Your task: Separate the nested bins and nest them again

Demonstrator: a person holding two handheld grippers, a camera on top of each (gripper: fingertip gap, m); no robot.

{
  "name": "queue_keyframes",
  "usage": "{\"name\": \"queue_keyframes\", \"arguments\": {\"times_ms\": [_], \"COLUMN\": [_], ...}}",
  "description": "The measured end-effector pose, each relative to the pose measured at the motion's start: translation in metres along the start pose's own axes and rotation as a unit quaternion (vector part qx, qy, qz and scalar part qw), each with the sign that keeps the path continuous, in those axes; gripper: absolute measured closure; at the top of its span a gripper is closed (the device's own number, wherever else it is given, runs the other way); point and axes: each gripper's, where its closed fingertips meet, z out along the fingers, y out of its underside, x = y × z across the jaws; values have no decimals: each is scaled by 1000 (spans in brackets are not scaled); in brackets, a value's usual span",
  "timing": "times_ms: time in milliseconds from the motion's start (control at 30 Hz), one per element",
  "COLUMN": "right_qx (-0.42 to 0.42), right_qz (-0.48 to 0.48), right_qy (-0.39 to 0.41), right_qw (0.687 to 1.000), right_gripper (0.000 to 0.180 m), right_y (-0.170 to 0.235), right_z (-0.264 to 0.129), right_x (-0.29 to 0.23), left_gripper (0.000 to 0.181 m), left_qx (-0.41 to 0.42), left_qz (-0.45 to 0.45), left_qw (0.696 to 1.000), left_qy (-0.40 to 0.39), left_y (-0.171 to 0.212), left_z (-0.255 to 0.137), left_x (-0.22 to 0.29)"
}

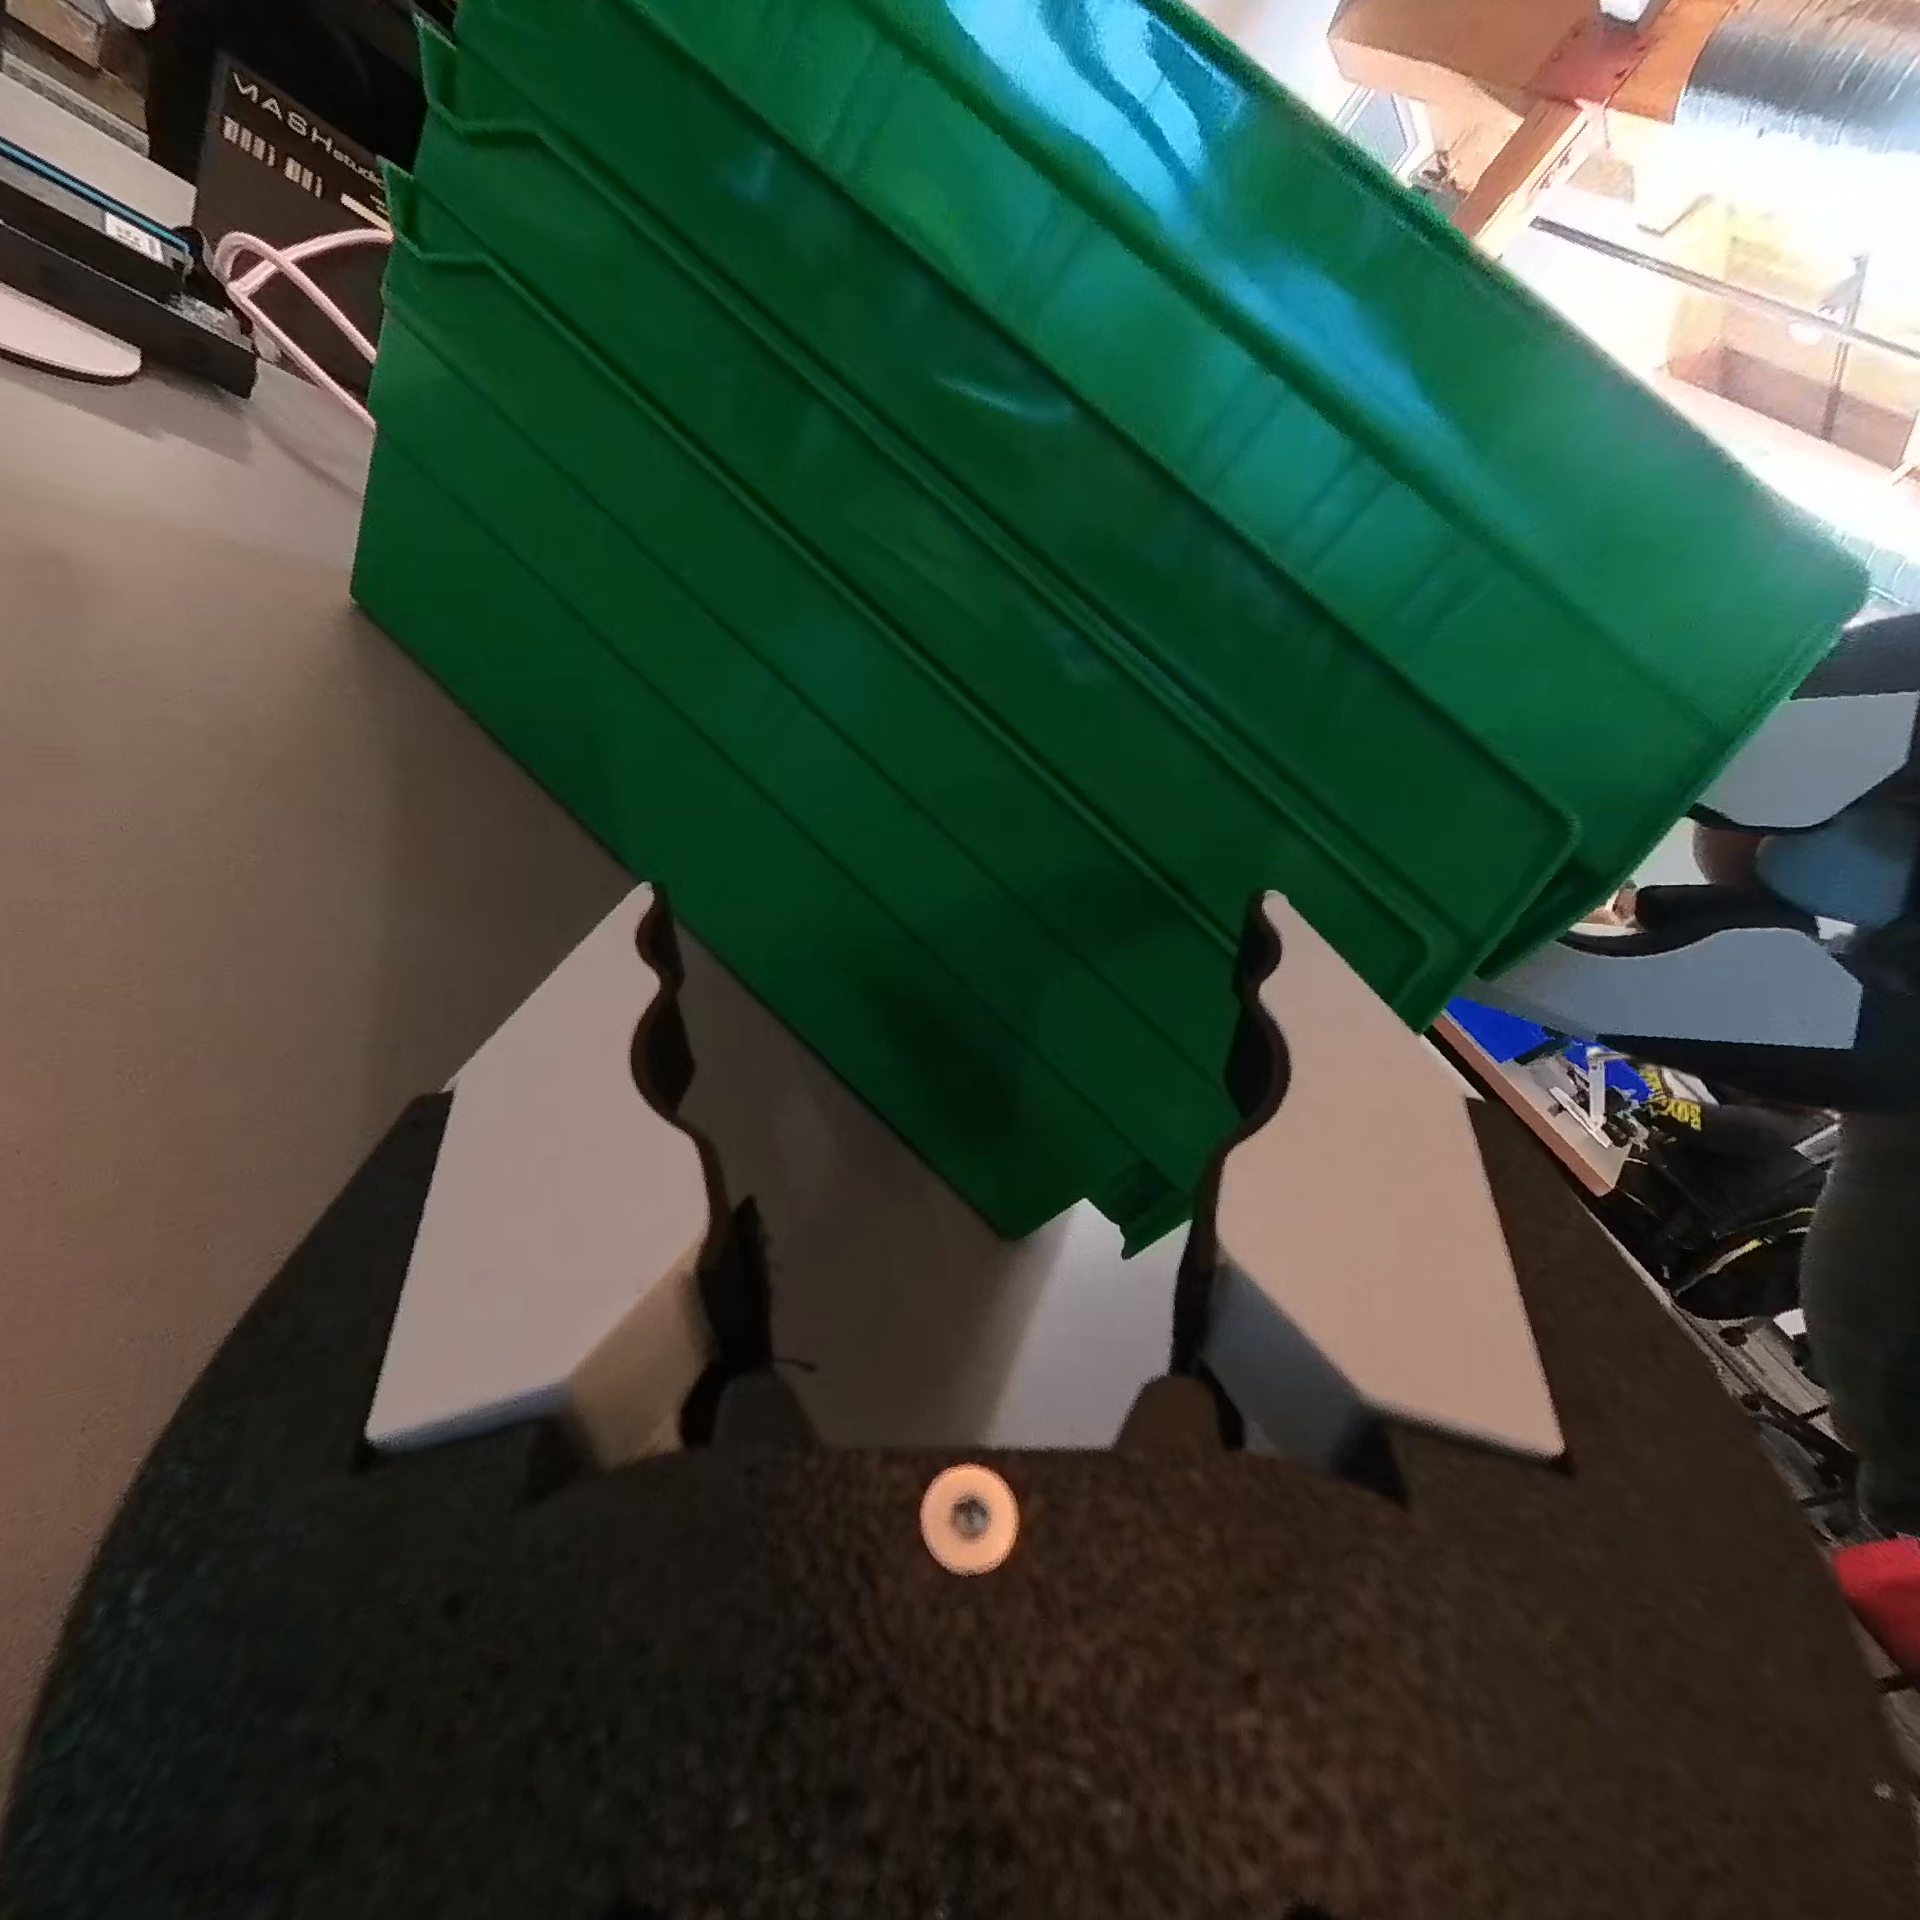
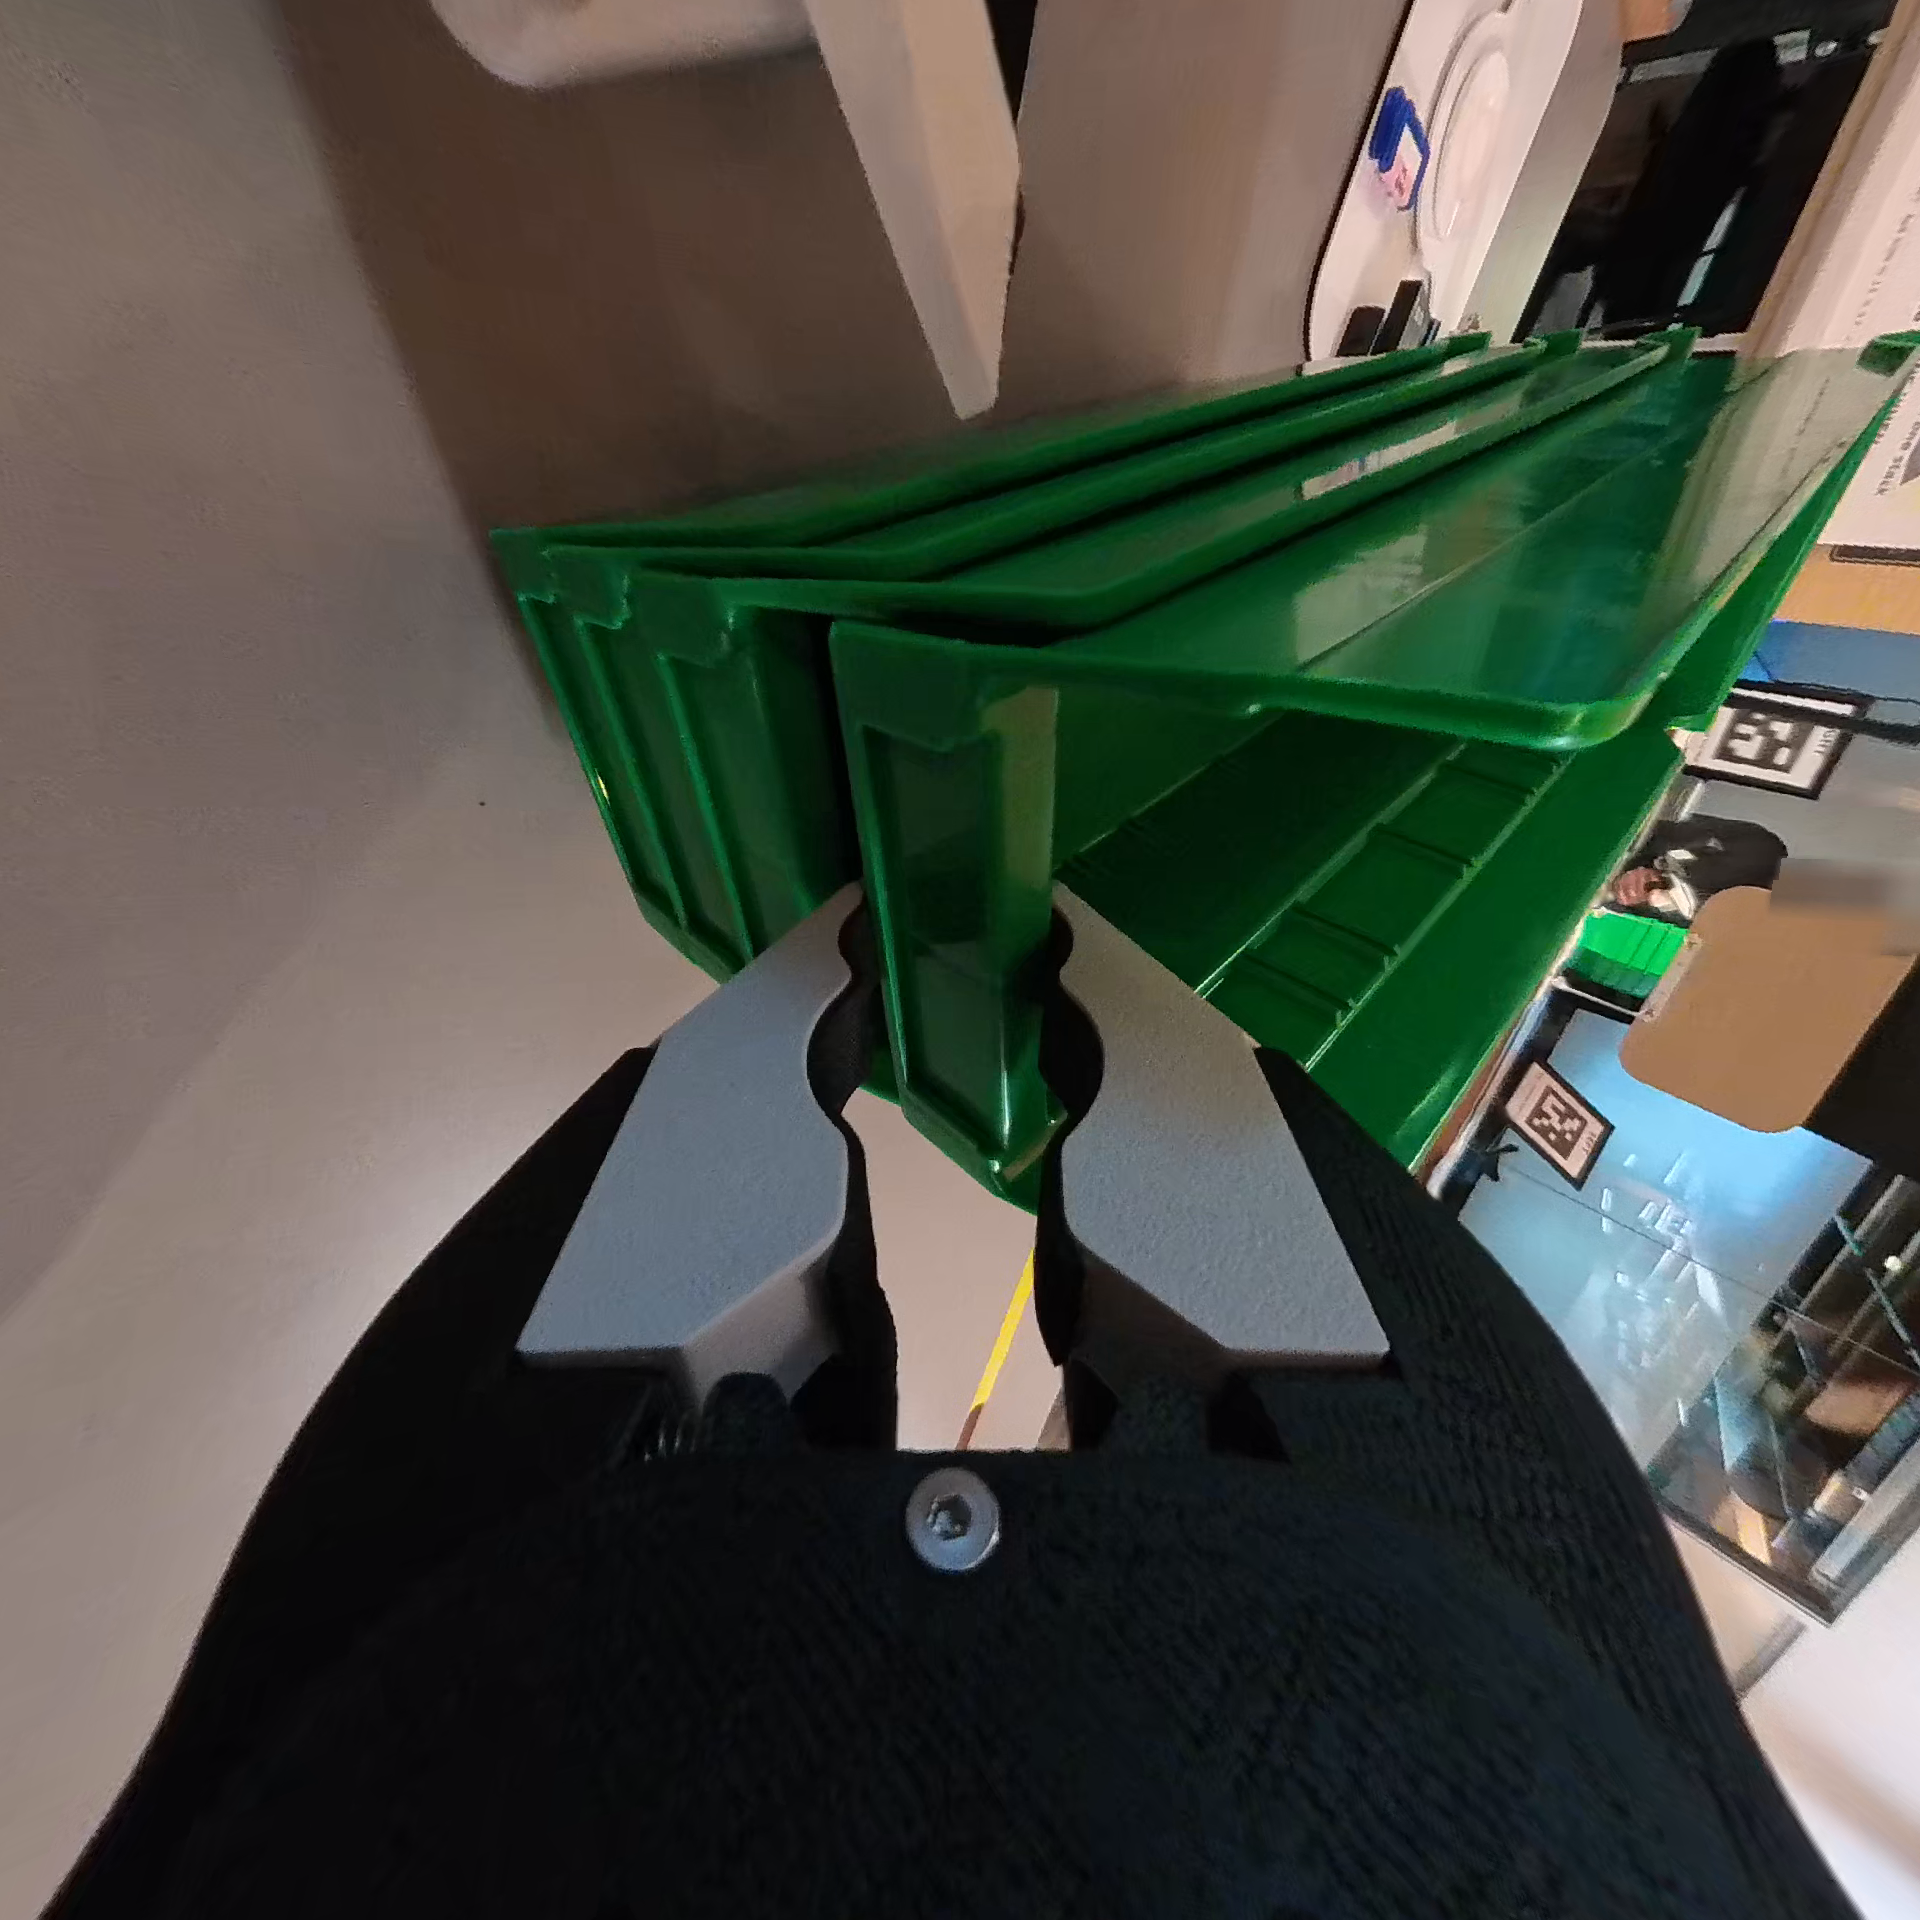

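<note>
The green nested bins (image 2: 1195,623) fill the middle of both views, tipped on the grey table (image 1: 187,831); four or so shells show, rims staggered. The right claw (image 2: 961,1029) is clamped on the end wall of the outermost bin (image 2: 956,935), at the centre of its frame, apparently to draw that shell off the rest. The left claw (image 1: 956,1060) stands wide apart at lower centre, the stack's lower corner between its fingers with no clear contact, likely bracing. In the right view the bins' long axis runs from centre toward the upper right, mouths facing right.
</note>
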Motion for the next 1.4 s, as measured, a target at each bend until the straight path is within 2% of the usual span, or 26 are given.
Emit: {"name": "queue_keyframes", "arguments": {"times_ms": [33, 100, 200, 300, 567, 933, 1067, 1200, 1267, 1300, 1400], "right_qx": [2, 9, 21, 55, 99, 126, 236, 282, 284, 277, 222], "right_qz": [-1, -3, 3, 28, 49, 69, 121, 180, 248, 292, 420], "right_qy": [2, 10, 39, 24, 29, 19, -26, 16, 21, 13, -1], "right_qw": [1000, 1000, 999, 998, 993, 989, 964, 942, 926, 915, 880], "right_gripper": [153, 151, 134, 130, 144, 142, 130, 107, 89, 85, 88], "right_y": [0, 0, 1, -2, -1, -8, -32, -31, -25, -21, -2], "right_z": [0, 0, -4, -14, -22, -21, -48, -66, -67, -64, -42], "right_x": [0, 0, 6, 1, -14, -17, -18, 19, 49, 65, 118], "left_gripper": [76, 76, 76, 76, 76, 76, 76, 78, 79, 79, 79], "left_qx": [-1, -2, -2, -3, -5, -5, -6, -3, -1, -1, -1], "left_qz": [0, 0, -2, -1, 0, 0, -1, 7, 6, 4, 4], "left_qw": [1000, 1000, 1000, 1000, 1000, 1000, 1000, 1000, 1000, 1000, 1000], "left_qy": [0, 1, 2, 2, 1, 2, 3, 3, 3, 4, 4], "left_y": [0, 1, 1, 1, 2, 2, 2, 1, 0, 1, 1], "left_z": [0, 0, 0, 1, 1, 1, 1, 1, 1, 1, 1], "left_x": [0, 0, 0, 1, 0, 1, 1, 2, 2, 2, 2]}}
